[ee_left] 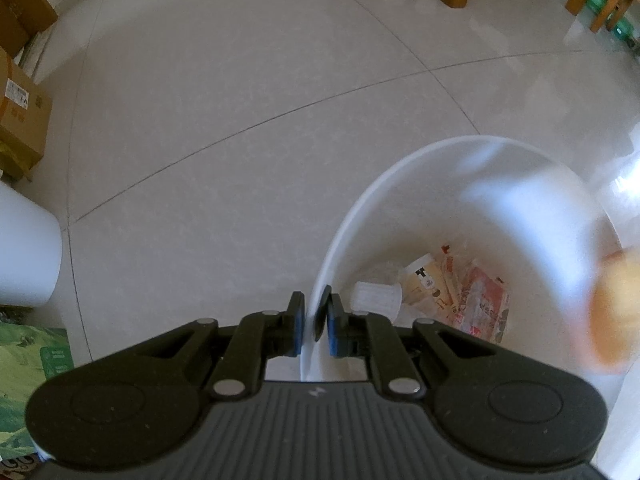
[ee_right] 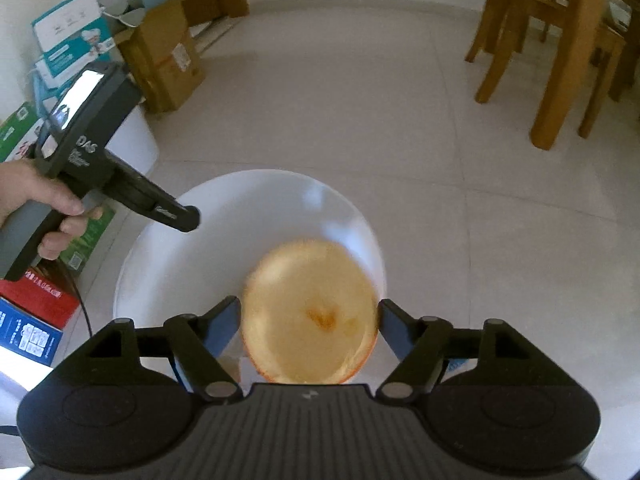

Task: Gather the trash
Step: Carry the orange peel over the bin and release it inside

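In the right wrist view, nearest the lens, the right hand-held gripper [ee_right: 310, 322] stands spread wide with a round, pale-orange hollow half of citrus peel [ee_right: 310, 312] between its blue pads [ee_right: 224, 330]; the peel is blurred, so whether the pads press it or have just let go cannot be told. Its cupped inner face points back toward the camera, and being round it shows no clear long axis. It hangs directly above the open mouth of the white round plastic bin [ee_right: 160, 264]. The left hand-held gripper [ee_left: 314, 318] is pinched narrow on the bin's near rim [ee_left: 344, 220], which seems to steady the bin. At the bottom lie a cream paper cup [ee_left: 424, 280], a small white ribbed cup [ee_left: 376, 298] and a crumpled red-printed wrapper [ee_left: 480, 300], so several pieces look already collected. Judging by this, dropping the peel is the step in hand; the pale tiled floor [ee_left: 240, 100] beyond shows no further loose litter as far as the wooden chair legs [ee_right: 560, 52].
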